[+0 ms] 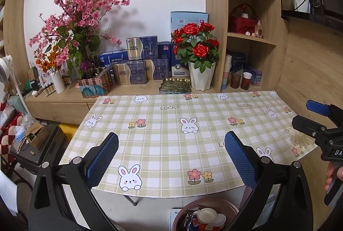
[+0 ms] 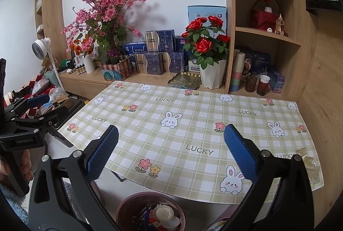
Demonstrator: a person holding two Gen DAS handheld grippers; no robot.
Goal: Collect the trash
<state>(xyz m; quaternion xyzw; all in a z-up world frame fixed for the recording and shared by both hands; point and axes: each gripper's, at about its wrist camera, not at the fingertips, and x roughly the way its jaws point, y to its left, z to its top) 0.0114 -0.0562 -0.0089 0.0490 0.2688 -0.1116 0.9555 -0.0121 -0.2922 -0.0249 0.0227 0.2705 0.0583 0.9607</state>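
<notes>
Left wrist view gives us the left gripper (image 1: pixel 171 145) hovering above the near edge of the table (image 1: pixel 163 136), whose top is a smooth, glossy cloth of pale green and white checks printed with white rabbits, small flowers and the word LUCKY. Its two fingers (image 1: pixel 103 158), black angular plastic arms faced with blue, finely ribbed rubber pads, stand wide apart and hold nothing and touch nothing. Below the table edge sits a round, dull pink plastic waste bin (image 1: pixel 225 204), and we see inside it crumpled foil wrappers and round white-lidded cups. At the far right corner of the table lies a crinkled piece of clear, yellowish plastic wrap (image 1: pixel 301 141), flat on the cloth, with the right gripper (image 1: pixel 319 115) just beside it in this view; how far its fingers are spread is plain only from its own camera. In the right wrist view the right gripper (image 2: pixel 171 145) shows the same blue ribbed pads (image 2: pixel 240 153) spread wide, empty, above the cloth. The clear wrap (image 2: pixel 308 162) lies at the table's right edge, beyond the right-hand finger and apart from it. The pink bin (image 2: pixel 128 205) stands on the floor under the near edge. A hand (image 2: pixel 15 166) holds the left gripper's black handle at the left of that view.
</notes>
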